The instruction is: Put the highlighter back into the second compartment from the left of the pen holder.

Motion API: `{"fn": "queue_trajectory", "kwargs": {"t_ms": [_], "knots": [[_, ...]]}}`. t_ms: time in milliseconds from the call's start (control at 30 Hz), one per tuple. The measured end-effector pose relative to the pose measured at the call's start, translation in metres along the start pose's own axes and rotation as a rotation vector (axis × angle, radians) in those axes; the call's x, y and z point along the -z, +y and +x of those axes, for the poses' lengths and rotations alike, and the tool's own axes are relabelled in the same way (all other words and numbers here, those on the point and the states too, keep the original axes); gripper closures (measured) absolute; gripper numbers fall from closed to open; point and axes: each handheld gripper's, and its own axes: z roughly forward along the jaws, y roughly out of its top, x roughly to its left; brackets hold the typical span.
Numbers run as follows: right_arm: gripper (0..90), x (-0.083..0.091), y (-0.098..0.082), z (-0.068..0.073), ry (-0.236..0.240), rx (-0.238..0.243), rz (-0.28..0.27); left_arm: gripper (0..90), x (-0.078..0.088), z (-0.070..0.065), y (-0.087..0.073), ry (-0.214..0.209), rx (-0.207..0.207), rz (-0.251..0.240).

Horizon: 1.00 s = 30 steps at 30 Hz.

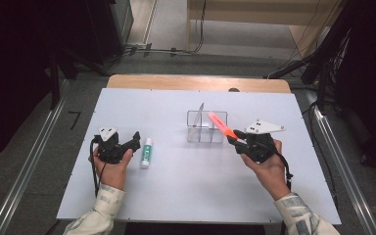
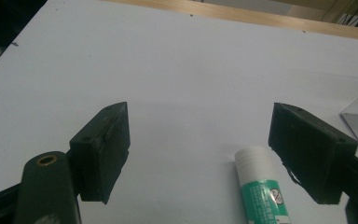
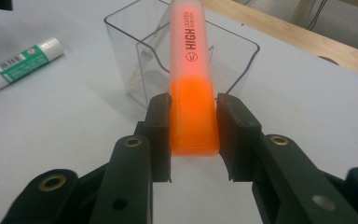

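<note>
Right tongs point(image 3: 193, 135) clamped on cap end of orange highlighter point(image 3: 191, 70), raised above white bench point(image 1: 176, 186), tip over clear organiser point(image 1: 206, 126). Left tongs point(image 2: 200, 154) wide, empty; glue stick point(image 1: 147, 152) just beside, flat on bench.

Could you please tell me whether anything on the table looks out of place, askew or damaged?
Nothing looks damaged or spilled. The glue stick lies on its side on the white table, by the open left gripper. The right gripper holds the orange highlighter tilted toward the clear organiser.
</note>
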Motion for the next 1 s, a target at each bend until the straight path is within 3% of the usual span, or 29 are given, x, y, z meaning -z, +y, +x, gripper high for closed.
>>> {"fn": "queue_trajectory", "kwargs": {"t_ms": [233,500,1000], "knots": [[64.7,-0.011,0.003,-0.006,0.0,-0.016,0.037,20.7,0.0,0.0,0.0,-0.001,-0.001,0.003],[64.7,-0.013,0.01,-0.005,0.012,0.011,0.069,20.7,0.0,-0.001,0.0,-0.003,-0.003,0.005],[64.7,-0.021,0.04,0.0,0.023,0.035,0.061,20.7,-0.001,0.0,0.0,-0.003,0.0,0.002]]}}
